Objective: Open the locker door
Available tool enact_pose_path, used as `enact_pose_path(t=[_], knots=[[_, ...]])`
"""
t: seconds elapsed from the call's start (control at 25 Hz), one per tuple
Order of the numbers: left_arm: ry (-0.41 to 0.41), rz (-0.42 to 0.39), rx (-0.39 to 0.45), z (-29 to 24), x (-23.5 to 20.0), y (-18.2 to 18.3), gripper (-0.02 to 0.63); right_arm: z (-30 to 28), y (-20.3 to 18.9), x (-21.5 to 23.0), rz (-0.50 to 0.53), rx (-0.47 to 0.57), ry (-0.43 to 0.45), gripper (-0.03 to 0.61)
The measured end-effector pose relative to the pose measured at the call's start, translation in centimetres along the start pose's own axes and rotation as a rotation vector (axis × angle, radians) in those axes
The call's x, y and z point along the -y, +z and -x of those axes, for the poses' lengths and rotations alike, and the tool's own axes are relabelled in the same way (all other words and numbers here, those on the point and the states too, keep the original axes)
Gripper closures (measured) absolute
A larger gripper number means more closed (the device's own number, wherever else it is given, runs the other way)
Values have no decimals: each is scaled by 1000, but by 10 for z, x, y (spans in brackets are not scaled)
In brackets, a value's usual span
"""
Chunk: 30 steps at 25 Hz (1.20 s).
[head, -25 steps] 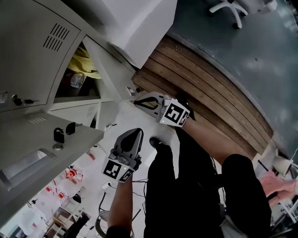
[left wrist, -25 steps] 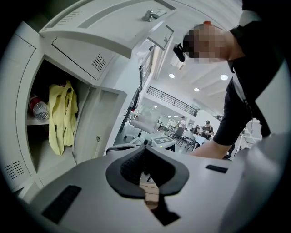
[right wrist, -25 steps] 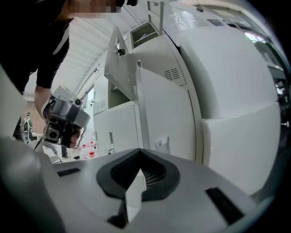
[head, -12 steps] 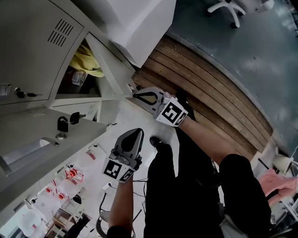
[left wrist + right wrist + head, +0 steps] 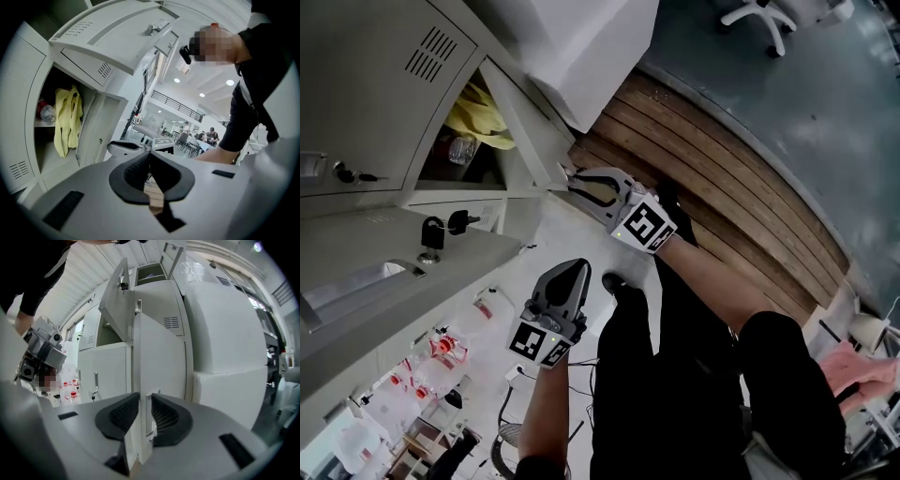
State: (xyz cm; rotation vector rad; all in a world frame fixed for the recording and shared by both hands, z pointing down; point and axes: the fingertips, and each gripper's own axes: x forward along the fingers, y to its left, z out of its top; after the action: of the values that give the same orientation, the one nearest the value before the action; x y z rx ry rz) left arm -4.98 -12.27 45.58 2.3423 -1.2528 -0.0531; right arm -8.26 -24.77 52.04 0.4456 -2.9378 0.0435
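The right gripper [image 5: 144, 417] is clenched on the free edge of the locker door [image 5: 157, 357]. The thin grey panel and its small metal pull strip stand upright between the two ribbed pads. In the head view this right gripper [image 5: 575, 180] reaches forward with its tips on the door's outer edge. The locker door [image 5: 530, 127] stands swung well out from the cabinet.

Just beyond the door, on the hinge side away from the right gripper, the compartment is open. A yellow cloth [image 5: 483, 111] hangs inside it, with a clear bottle [image 5: 461, 148] beside the cloth on the shelf. On the gripper's other side a large white box [image 5: 581, 47] stands against the lockers. The wooden floor [image 5: 722, 178] lies under the gripper.

The left gripper [image 5: 570, 274] hangs lower and nearer the person, well apart from the door. Its jaws are pressed together with nothing between them [image 5: 150, 169].

Ahead of the left gripper is the same open compartment with the yellow cloth [image 5: 66, 119]. Out to its side a second door [image 5: 394, 272] stands open, with a black padlock [image 5: 432, 234] on it.
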Motion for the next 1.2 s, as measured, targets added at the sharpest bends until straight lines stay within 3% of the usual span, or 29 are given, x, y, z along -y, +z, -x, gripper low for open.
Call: enact_pose_path(t=[0.28, 1.2], knots=[[0, 5, -1, -3, -2, -1, 598, 17, -4, 20, 10, -18, -24, 483], [-55, -4, 11, -92, 3, 28, 598, 70, -14, 158, -19, -63, -165, 491]])
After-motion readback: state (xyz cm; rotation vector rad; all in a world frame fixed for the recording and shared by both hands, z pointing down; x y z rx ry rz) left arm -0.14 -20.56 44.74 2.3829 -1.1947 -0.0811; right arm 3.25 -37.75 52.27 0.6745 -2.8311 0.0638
